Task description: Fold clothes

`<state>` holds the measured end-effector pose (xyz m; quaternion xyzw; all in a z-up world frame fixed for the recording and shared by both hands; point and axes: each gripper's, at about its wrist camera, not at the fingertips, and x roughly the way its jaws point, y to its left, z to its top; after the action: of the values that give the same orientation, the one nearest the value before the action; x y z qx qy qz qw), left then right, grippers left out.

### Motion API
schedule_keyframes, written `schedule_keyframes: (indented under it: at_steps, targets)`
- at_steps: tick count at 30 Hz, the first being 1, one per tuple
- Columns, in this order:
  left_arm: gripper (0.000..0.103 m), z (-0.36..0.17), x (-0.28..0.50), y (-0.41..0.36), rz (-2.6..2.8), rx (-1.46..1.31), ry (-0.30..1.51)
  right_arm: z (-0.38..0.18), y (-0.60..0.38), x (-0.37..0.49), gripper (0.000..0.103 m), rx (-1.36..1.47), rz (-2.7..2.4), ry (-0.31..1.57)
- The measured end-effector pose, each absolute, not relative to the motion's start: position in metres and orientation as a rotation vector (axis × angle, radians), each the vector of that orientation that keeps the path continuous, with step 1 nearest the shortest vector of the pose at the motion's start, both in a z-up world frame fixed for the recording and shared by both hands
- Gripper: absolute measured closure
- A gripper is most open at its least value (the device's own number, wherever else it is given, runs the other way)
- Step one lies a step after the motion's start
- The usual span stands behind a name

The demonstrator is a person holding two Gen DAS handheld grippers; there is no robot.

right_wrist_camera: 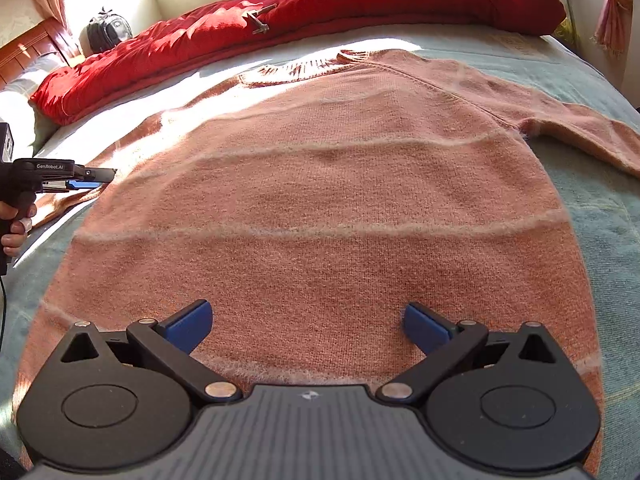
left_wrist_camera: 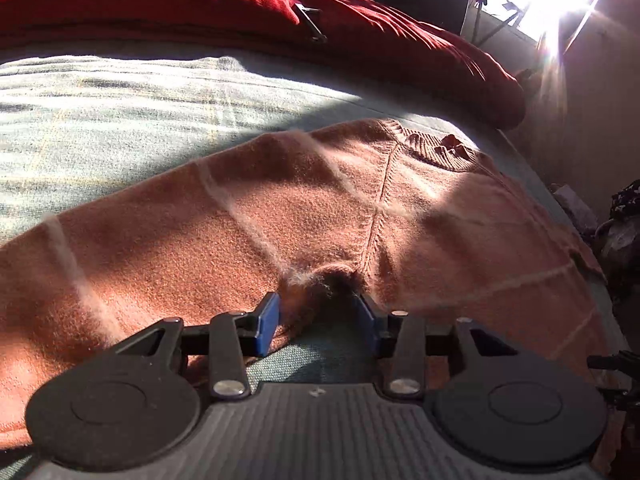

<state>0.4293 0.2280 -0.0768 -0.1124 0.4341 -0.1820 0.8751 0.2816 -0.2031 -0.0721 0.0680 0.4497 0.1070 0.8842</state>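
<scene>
My left gripper (left_wrist_camera: 318,320) pinches the fuzzy striped salmon knit sweater (right_wrist_camera: 320,200) at its left armpit; right gripper (right_wrist_camera: 308,322) agape over hem.

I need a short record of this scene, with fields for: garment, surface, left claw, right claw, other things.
garment: pink sweater with pale stripes, spread flat, neck away from the right camera
surface: bed with a light green cover
left claw: shut on a bunch of the sweater at its side edge
right claw: open, above the sweater's hem, holding nothing
other things: red quilt along the far side; dark backpack behind it
</scene>
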Motion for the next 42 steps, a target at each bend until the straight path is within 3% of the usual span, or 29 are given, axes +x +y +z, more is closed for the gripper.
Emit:
schedule_keyframes:
  at_steps: [6, 13, 18, 23, 28, 31, 32, 33, 35, 38, 42]
  targets:
    - [0.052, -0.044, 0.385, 0.296, -0.202, -0.306, 0.778, -0.078, -0.2, 0.287, 0.0, 0.112, 0.228, 0.932]
    - [0.053, -0.045, 0.336, 0.379, 0.061, -0.637, 0.678, -0.08, -0.198, 0.286, 0.0, 0.083, 0.235, 0.923]
    - [0.039, -0.071, 0.294, 0.405, 0.114, -0.868, 0.649, -0.082, -0.198, 0.285, 0.0, 0.077, 0.235, 0.915]
    - [0.038, -0.114, 0.29, 0.42, 0.168, -1.066, 0.634, -0.081, -0.196, 0.286, 0.0, 0.063, 0.232, 0.92]
    - [0.039, -0.129, 0.298, 0.431, 0.236, -1.163, 0.506, -0.081, -0.195, 0.286, 0.0, 0.062, 0.227, 0.922]
    - [0.057, -0.124, 0.306, 0.432, 0.342, -1.09, 0.485, -0.081, -0.195, 0.285, 0.0, 0.067, 0.219, 0.92]
    - [0.081, -0.119, 0.308, 0.431, 0.391, -1.022, 0.499, -0.081, -0.194, 0.285, 0.0, 0.061, 0.217, 0.921]
    - [0.092, -0.113, 0.311, 0.428, 0.436, -0.936, 0.517, -0.081, -0.193, 0.285, 0.0, 0.054, 0.215, 0.922]
    - [0.091, -0.102, 0.317, 0.425, 0.512, -0.779, 0.544, -0.081, -0.191, 0.286, 0.0, 0.037, 0.214, 0.925]
    - [0.084, -0.093, 0.314, 0.431, 0.586, -0.719, 0.552, -0.081, -0.19, 0.286, 0.0, 0.03, 0.214, 0.932]
    - [0.083, -0.075, 0.302, 0.441, 0.745, -0.625, 0.558, -0.081, -0.192, 0.286, 0.0, 0.036, 0.219, 0.934]
